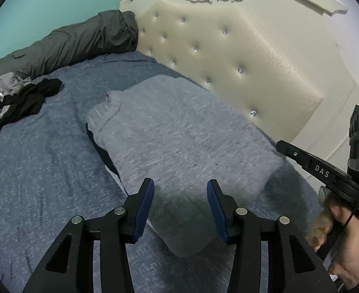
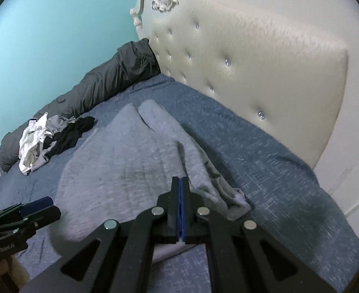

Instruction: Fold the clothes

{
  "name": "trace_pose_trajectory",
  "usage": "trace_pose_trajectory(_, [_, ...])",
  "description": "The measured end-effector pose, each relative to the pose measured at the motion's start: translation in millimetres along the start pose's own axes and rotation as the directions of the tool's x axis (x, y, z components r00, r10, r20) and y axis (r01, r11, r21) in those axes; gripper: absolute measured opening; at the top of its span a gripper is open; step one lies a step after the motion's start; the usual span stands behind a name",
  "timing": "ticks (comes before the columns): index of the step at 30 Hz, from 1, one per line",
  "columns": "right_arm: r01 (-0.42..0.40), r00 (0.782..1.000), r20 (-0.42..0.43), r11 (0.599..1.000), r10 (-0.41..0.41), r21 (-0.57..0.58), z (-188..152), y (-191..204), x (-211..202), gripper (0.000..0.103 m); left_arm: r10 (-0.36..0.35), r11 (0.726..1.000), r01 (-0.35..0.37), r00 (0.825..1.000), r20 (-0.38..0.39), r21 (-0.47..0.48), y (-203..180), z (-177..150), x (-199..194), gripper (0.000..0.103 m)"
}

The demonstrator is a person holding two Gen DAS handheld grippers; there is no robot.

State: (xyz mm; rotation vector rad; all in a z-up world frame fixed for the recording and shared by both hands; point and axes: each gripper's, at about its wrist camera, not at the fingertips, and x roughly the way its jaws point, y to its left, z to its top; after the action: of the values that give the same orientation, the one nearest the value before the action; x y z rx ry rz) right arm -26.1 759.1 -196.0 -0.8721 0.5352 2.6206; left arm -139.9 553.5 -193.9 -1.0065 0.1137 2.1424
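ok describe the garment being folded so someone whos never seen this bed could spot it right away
Start at the cream tufted headboard; below it lies the blue bedspread. The light grey top is spread flat in the middle of it. Unlike the crumpled pile of white, grey and black clothes nearer the turquoise wall, it lies smoothed out on its own.

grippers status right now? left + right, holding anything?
Left gripper: open, nothing between its pads, over the grey garment.
Right gripper: shut; whether it pinches the garment cannot be told.
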Motion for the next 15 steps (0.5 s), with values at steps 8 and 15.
trace_pose_trajectory(8, [-0.013,0.998,0.062,1.0,0.013,0.0,10.7,17.0,-62.7,0.0,-0.002,1.0,0.002,0.998,0.055,0.009,-15.4,-1.6,-58.6,0.058])
trace_pose_trajectory(15, [0.014,0.996,0.088,1.0,-0.013,-0.013,12.5,33.1,-112.7,0.0,0.0,1.0,-0.003,0.994,0.108,0.022,-26.5,-3.1,-112.7,0.061])
